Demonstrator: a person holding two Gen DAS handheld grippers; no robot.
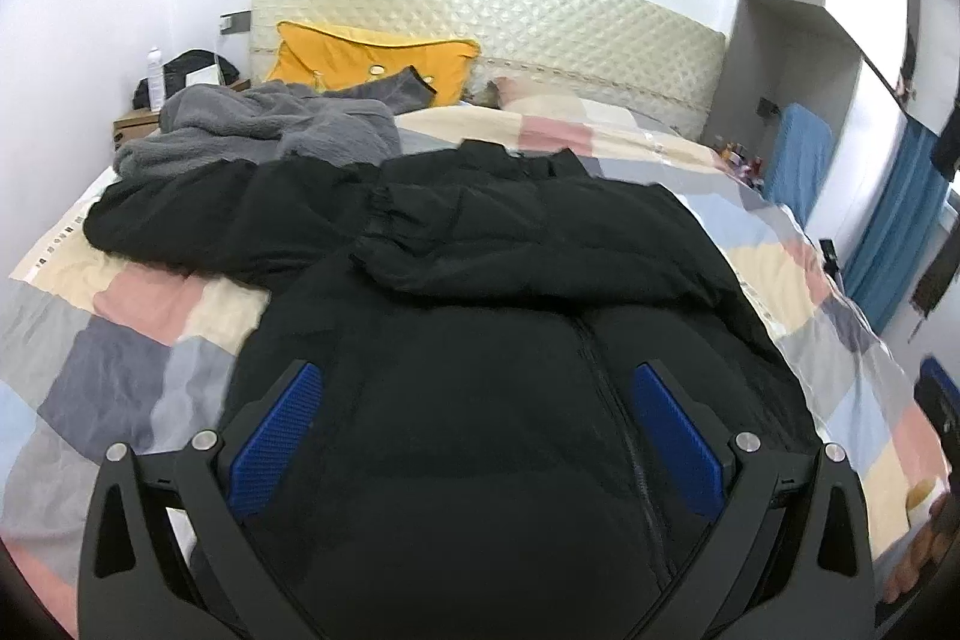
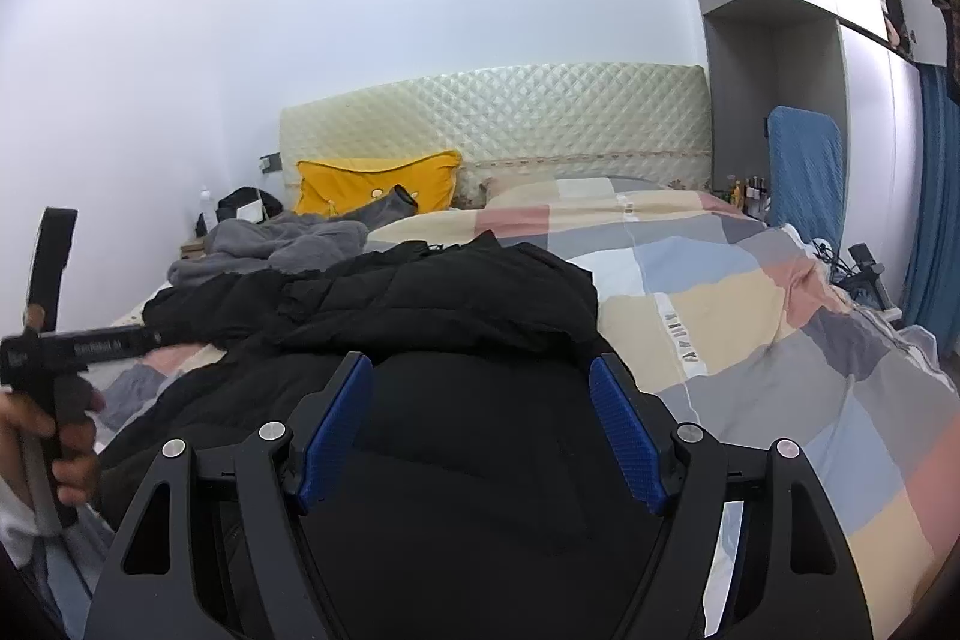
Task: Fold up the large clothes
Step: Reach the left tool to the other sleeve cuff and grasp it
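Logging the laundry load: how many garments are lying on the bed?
2: a black jacket spread across the near quilt, and a grey fleece garment beyond it, near the yellow pillow. Others may be hidden.

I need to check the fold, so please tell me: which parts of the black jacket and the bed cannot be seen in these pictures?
- Black jacket hem: both views, hidden behind the gripper frames.
- Left sleeve end: left wrist view, too dark.
- Grey garment: shape unclear, crumpled.
- Bed's near edge: cut off.

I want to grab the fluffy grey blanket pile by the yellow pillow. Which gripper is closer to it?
Left, probably. The left gripper hovers open over the black jacket, with the grey fleece just beyond its far left edge. The right gripper, also open, sits farther right.
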